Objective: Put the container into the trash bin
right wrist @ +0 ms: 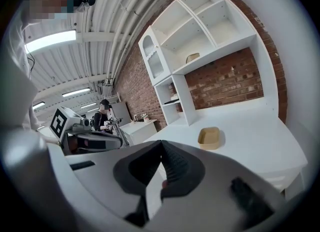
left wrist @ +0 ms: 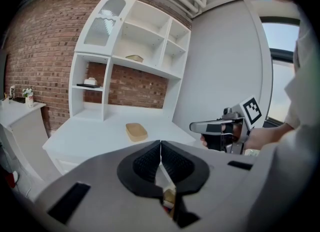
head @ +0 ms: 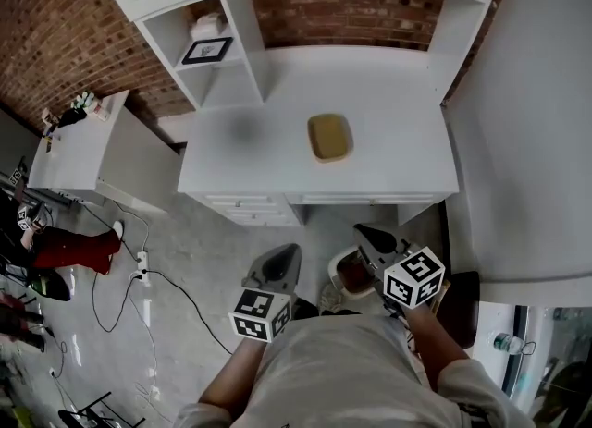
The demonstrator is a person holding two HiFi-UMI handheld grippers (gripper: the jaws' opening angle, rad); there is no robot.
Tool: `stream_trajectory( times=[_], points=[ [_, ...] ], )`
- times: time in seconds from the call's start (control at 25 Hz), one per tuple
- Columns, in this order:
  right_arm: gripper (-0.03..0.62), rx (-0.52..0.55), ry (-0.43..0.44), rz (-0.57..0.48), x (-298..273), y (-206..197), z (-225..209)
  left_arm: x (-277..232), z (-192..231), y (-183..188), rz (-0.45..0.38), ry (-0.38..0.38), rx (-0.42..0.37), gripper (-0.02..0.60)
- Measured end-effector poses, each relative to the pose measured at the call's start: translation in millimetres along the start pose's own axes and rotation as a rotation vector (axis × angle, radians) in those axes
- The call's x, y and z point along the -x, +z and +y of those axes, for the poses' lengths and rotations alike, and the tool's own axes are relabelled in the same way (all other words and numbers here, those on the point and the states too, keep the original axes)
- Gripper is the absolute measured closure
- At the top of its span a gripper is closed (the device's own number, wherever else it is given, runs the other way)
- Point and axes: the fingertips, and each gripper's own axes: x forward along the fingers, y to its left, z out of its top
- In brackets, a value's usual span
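Both hand-held grippers are fully closed and carry nothing. On the left gripper (left wrist: 160,146) the ribbed pads meet along one seam with no object between them, and the right gripper (right wrist: 161,148) shows the same condition. Each tool is held low in front of the operator's torso (head: 342,371), the two roughly side by side, with the jaws aimed forward at the desk and tipped slightly downward. The left forearm (head: 227,385) and right forearm (head: 435,348) run back under the head camera with the elbows bent. The container (head: 330,137), a shallow tan tray with rounded corners and a raised rim, sits upright near the middle of the white desk (head: 398,112), well apart from both tools. A white-rimmed vessel with a dark interior stands on the floor just below the desk front, directly beside the right gripper. It is probably the trash bin (head: 347,274), though the gripper covers part of it. The step in hand is judged to be the approach. For a sound pickup, open the working jaws before reaching the tray and bring one pad inside and one outside a long side wall. Close on that wall rather than across the whole body, then lift clear of the desk edge before lowering toward the bin. Keep the idle gripper out of the transfer path.
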Motion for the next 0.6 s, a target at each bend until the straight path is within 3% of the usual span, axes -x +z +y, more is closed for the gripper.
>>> stream_trajectory(
  times=[0.32, 0.6],
  points=[
    [0.568, -0.021, -0.017, -0.007, -3.7, 6.1, -12.9, -17.6, 0.4, 13.1, 0.017, -0.020, -0.025, 0.565],
    [0.568, -0.028, -0.065, -0.007, -23.4, 14.4, -33.9, -44.3, 25.3, 31.7, 0.002, -0.040, -0.026, 0.565]
  ],
)
